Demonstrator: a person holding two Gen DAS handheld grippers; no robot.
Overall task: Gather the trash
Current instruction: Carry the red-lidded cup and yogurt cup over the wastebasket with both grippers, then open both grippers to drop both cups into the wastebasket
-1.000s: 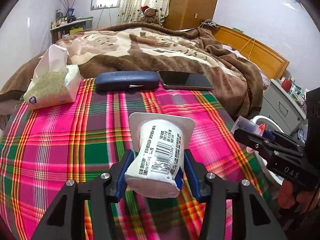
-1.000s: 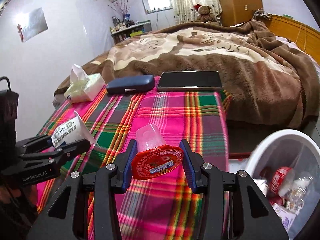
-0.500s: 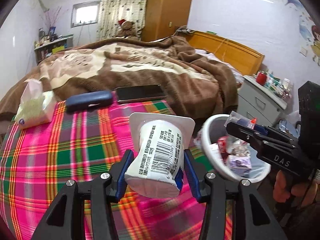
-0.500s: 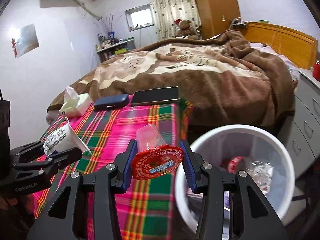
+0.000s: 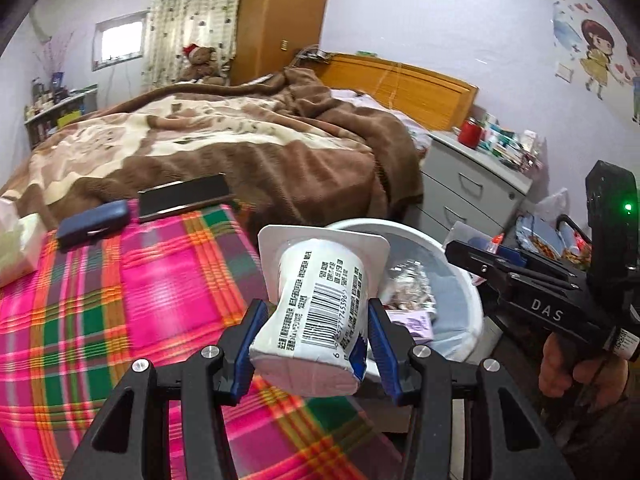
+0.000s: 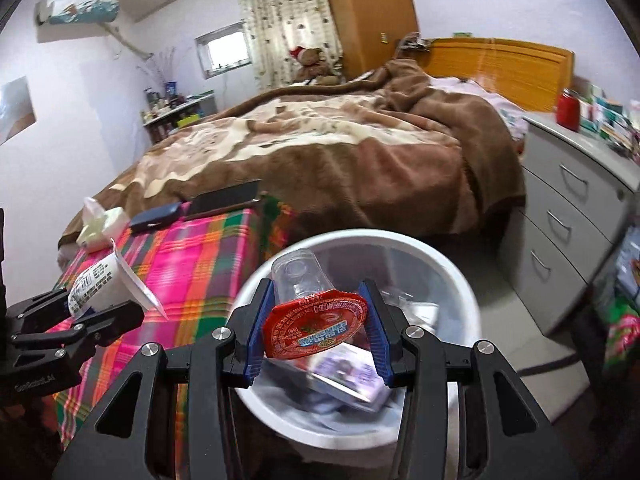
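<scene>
Left gripper [image 5: 314, 342]: jaws clamped on a white yogurt cup [image 5: 316, 312]. The blue pads press its two sides. Cup's long axis runs along the fingers, tilted; flat base toward the camera, wide flanged rim pointing away and up. Barcode side faces the lens. In the left wrist view the cup sits at the near rim of the white trash bin [image 5: 468, 276], over the edge of the plaid cloth [image 5: 120, 304].

Right gripper [image 6: 316, 334]: jaws clamped on a clear plastic jelly cup [image 6: 298, 276] with a red foil lid [image 6: 316, 330]. Long axis again along the fingers; lid toward the camera, closed clear bottom pointing away and slightly up. In the right wrist view this cup hangs above the bin's open mouth, near its front-left rim [image 6: 256, 280].

Bin contents: crumpled clear wrapping, a purple-printed packet [image 6: 346, 370], other scraps, blurred. Bin stands on the floor just beside the plaid cloth's corner.

Beyond the bin, on the cloth's far end: dark blue case [image 5: 94, 220], black phone [image 5: 184, 198] touching the brown blanket [image 5: 240, 144], tissue pack [image 6: 100, 224] farther along from the bin. Grey drawer unit [image 6: 568, 216] stands behind the bin, a red jar [image 6: 568, 110] on its top.

A person's hand [image 5: 576, 364] grips the right tool's handle.
</scene>
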